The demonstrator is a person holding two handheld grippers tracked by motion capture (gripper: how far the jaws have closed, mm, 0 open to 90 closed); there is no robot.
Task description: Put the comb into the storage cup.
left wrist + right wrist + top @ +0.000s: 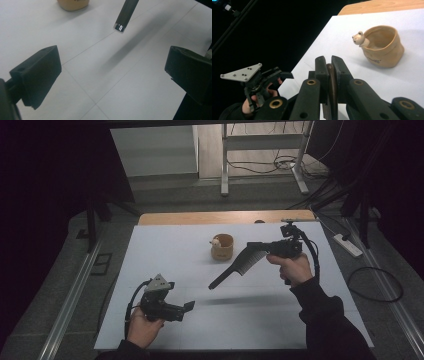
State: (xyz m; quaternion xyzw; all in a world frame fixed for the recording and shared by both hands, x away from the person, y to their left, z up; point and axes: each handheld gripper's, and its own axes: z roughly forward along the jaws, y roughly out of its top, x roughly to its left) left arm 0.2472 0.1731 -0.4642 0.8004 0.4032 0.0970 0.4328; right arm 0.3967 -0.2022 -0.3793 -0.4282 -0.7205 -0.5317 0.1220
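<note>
Our right hand-held gripper [260, 247] clamps the comb [239, 265] aloft, handle angled toward the left hand-held gripper [189, 306], empty and wide; we should lower it teeth-first into the frog cup [222, 246] beside it.

My right gripper [329, 75] was clamped on a thin dark comb [332, 92]. Beyond sat a tan cup [384, 47] with a frog figure [359, 38]; my left gripper [265, 78] hung off the table's [412, 75] edge.
</note>
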